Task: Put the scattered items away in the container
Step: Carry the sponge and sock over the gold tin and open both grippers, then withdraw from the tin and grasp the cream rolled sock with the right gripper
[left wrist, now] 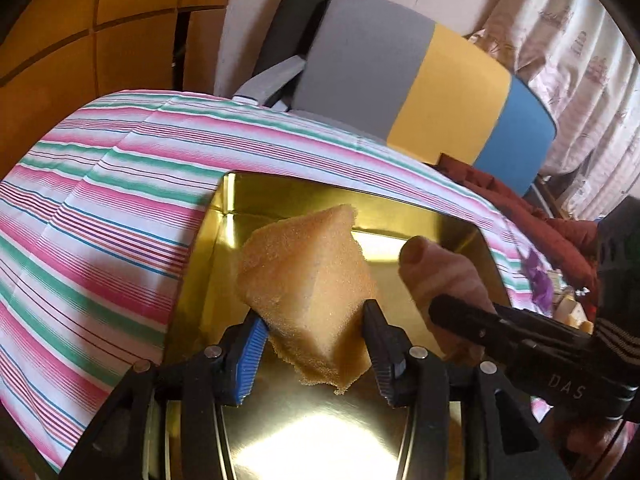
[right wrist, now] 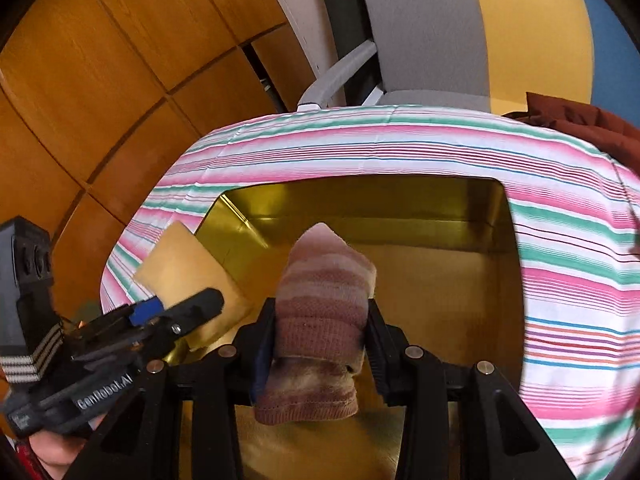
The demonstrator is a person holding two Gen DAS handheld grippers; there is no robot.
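A yellow-orange sponge (left wrist: pixel 308 276) sits tilted between the pads of my left gripper (left wrist: pixel 312 344), which is shut on it just above the open golden tin (left wrist: pixel 280 196). In the right wrist view the same sponge (right wrist: pixel 180 264) hangs over the tin's left rim, with the left gripper (right wrist: pixel 180 308) under it. My right gripper (right wrist: pixel 320 344) is shut on a rolled pink striped sock (right wrist: pixel 324 300), held over the inside of the tin (right wrist: pixel 400 208). In the left wrist view the sock (left wrist: pixel 436 268) shows just right of the sponge.
The tin stands on a table under a pink, green and white striped cloth (right wrist: pixel 560 240). Behind the table stands a grey chair (right wrist: pixel 420 32), with a dark red garment (left wrist: pixel 520 208) at the right. Wooden wall panels (right wrist: pixel 100 80) fill the left.
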